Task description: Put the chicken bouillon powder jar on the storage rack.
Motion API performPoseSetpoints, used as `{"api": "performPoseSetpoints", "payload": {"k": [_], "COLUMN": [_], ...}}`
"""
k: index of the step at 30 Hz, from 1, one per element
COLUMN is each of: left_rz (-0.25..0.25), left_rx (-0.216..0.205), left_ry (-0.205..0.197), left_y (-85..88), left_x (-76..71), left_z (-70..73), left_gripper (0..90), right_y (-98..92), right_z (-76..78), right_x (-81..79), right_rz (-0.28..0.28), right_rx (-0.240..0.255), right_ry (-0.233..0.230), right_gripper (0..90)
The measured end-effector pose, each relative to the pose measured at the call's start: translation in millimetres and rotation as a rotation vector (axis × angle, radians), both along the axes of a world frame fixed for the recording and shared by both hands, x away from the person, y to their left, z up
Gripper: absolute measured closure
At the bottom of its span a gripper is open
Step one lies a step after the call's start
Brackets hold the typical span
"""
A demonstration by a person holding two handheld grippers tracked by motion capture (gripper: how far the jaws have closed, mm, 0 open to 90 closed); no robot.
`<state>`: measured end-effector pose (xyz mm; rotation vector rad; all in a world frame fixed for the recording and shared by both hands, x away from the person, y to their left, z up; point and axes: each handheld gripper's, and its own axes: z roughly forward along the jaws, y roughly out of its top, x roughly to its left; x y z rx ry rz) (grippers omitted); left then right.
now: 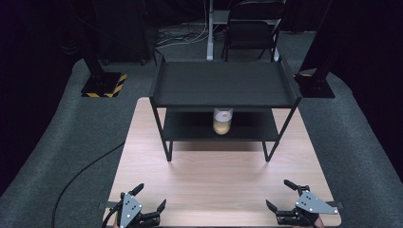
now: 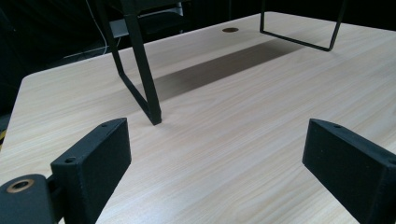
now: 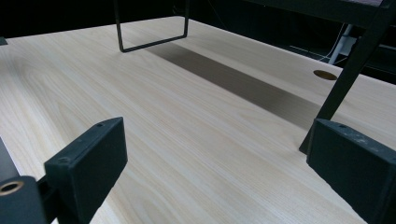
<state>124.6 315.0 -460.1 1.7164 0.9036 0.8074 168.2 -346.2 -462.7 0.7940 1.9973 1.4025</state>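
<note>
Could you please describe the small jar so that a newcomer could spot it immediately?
On the wooden table stands a black two-tier shelf rack. The jar sits upright mid-way along its lower shelf, under the top tray. Pale, with yellowish contents, it is the rack's lone light object.

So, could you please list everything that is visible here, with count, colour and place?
table: 1, light wood, centre
shelf rack: 1, black, two tiers, standing on the far half of the table
jar: 1, clear with pale contents, lower shelf, middle
chair: 1, black, on the floor behind the rack
stand bases: 2, black, the left with yellow stripes, floor left and right of the rack
floor cable: 1, black, left of the table
left tool: 1, black, open, near left corner
right tool: 1, black, open, near right corner
</note>
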Motion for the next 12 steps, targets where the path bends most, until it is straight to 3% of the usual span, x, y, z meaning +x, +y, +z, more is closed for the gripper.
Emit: {"api": "performPoseSetpoints", "payload": {"k": [12], "left_rz": [-0.001], "left_rx": [0.002], "left_ry": [-0.001], "left_y": [0.0], "left_x": [0.5], "left_z": [0.1], "left_gripper": [7.6], "right_y": [-0.1], "right_z": [0.2], "right_x": [-0.9], "right_rz": [-0.003], "right_rx": [-0.004], "right_ry": [-0.005], "right_gripper": [4.2]}}
